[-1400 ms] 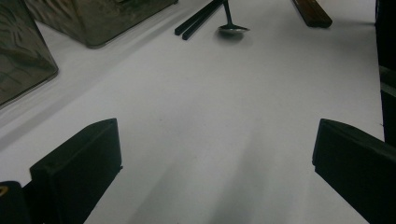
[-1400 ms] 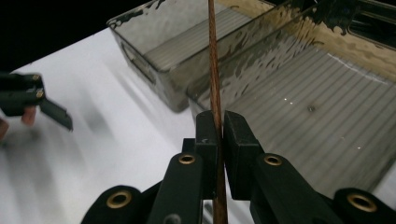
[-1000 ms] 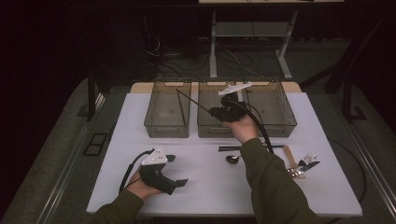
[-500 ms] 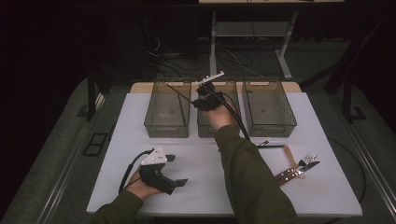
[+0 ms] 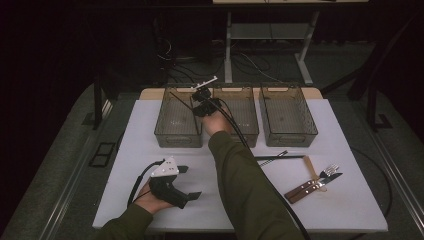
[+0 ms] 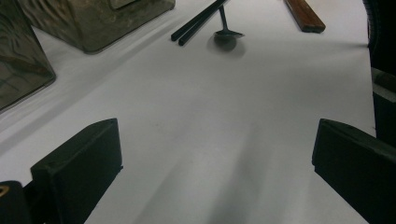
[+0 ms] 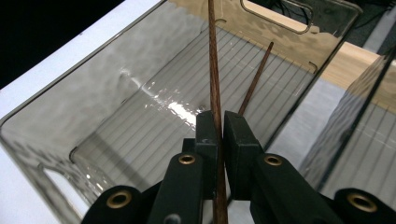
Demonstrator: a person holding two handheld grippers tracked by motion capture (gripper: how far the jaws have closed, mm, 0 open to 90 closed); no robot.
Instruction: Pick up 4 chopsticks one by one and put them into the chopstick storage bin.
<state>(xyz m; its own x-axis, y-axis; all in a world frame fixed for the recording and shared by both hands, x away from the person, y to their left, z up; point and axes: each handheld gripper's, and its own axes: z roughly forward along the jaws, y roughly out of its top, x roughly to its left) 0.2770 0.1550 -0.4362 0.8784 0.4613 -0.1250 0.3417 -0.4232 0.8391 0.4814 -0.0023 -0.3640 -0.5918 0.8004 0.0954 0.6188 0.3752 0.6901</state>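
Nearest you: your left gripper (image 5: 187,182) rests on the white desk (image 5: 125,150), jaws spread wide, nothing between them. Mid-desk: black chopsticks (image 5: 278,158) and a small spoon (image 6: 226,29) beside them; to the right, a fork (image 5: 327,171) and a wooden-handled knife (image 5: 307,187) lying together. Farther: three clear bins in a row. Your right gripper (image 7: 220,128) hangs over the left bin (image 5: 176,134), jaws pinched tight on a brown chopstick (image 7: 214,70); a second brown chopstick (image 7: 256,77) leans inside that bin.

The right gripper (image 5: 200,100), clamping a brown chopstick (image 7: 214,79), has moved from the middle bin (image 5: 248,131) leftward over the left bin (image 5: 170,134).
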